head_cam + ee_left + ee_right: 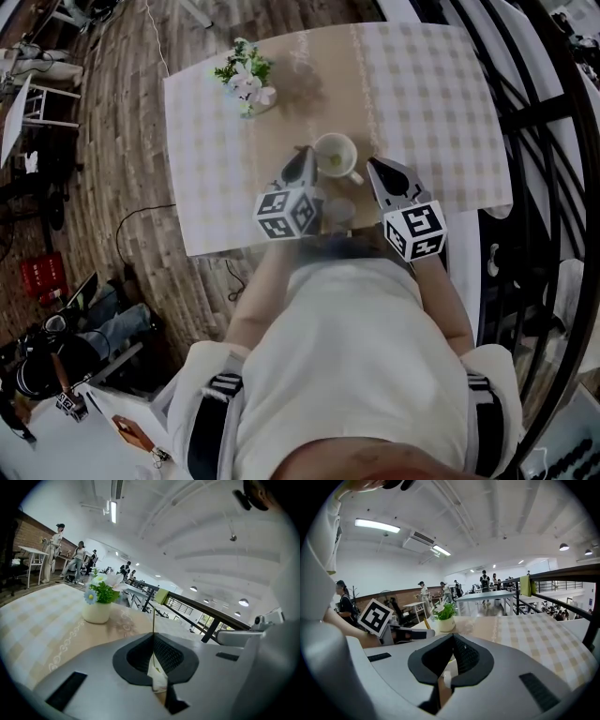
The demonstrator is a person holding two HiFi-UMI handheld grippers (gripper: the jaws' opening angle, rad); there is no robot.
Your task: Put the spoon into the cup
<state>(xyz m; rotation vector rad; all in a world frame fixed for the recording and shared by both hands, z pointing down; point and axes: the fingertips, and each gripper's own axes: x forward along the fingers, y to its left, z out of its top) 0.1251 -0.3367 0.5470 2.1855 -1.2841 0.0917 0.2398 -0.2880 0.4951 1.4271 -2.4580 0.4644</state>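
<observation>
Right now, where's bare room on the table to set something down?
Free: the checked cloth right of the cup, up to the far edge; the left strip this side of the flower pot. Crowded: the near edge, where left gripper and right gripper flank the cup.

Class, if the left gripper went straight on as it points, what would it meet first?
Probably the beige checked tablecloth, right of the white pot of flowers; the left gripper tilts down. Depth is unclear: the white cup is near.
</observation>
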